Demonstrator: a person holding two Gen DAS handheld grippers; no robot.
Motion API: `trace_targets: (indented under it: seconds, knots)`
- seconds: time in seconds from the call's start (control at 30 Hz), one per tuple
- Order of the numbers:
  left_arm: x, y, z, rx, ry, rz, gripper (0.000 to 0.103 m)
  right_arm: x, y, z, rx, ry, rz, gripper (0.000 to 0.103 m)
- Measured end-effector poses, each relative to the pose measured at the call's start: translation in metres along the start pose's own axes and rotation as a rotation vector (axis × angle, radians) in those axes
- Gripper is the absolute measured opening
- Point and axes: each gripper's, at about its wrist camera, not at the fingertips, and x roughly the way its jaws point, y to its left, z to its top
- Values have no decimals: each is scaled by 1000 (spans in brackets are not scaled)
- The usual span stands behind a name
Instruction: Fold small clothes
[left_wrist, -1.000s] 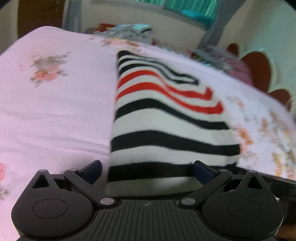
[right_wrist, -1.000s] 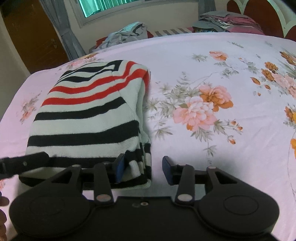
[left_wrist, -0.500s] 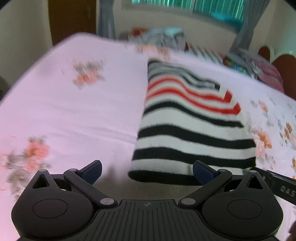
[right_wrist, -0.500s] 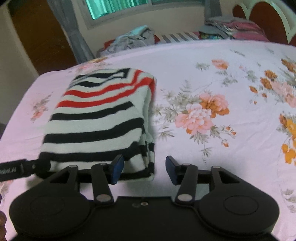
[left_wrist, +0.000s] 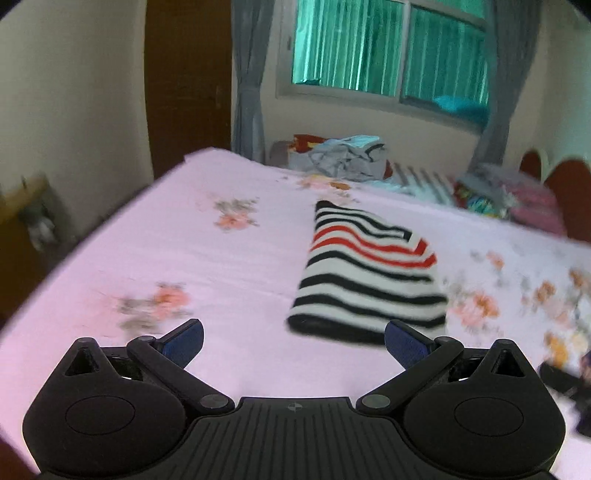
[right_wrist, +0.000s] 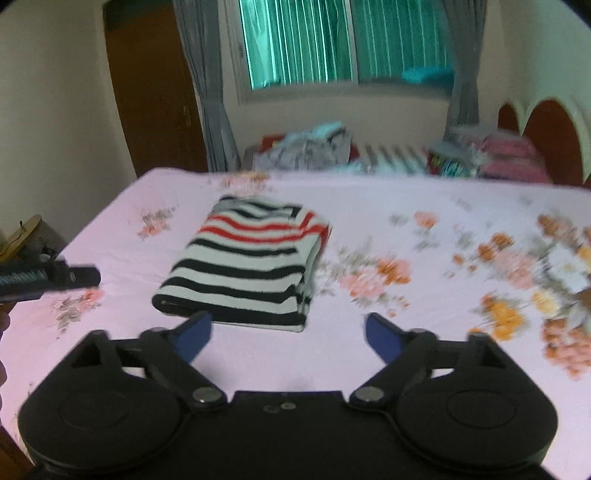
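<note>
Left wrist view: the left tool (left_wrist: 293, 345) hangs above the bed (left_wrist: 192, 258) with its blue-padded fingers (left_wrist: 183, 341) spread wide and nothing between them. The striped garment (left_wrist: 364, 284), black, white and red, lies folded into a compact rectangle on the pink floral sheet, ahead and to the right, near the right finger but clear of it. A heap of clothes (left_wrist: 343, 157) sits beyond the far edge of the bed, under the window (left_wrist: 388, 51).

Right wrist view: the right tool (right_wrist: 288, 338) is likewise spread wide and holds nothing. The striped garment (right_wrist: 247, 262) lies flat just ahead of its left finger. The left tool (right_wrist: 48, 277) juts in at the left edge.
</note>
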Motion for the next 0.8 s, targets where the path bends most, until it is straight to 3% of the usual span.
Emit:
trace_targets:
  seconds: [0.33, 0.57, 0.8]
  knots:
    - [-110, 4, -40, 15, -24, -34, 103, -118, 2, -21, 3, -131, -61, 103]
    - [-158, 8, -58, 12, -46, -41, 103, -154, 5, -32, 4, -174, -56, 103]
    - [-179, 13, -62, 17, -77, -25, 103, -165, 5, -37, 19, -188, -51, 103]
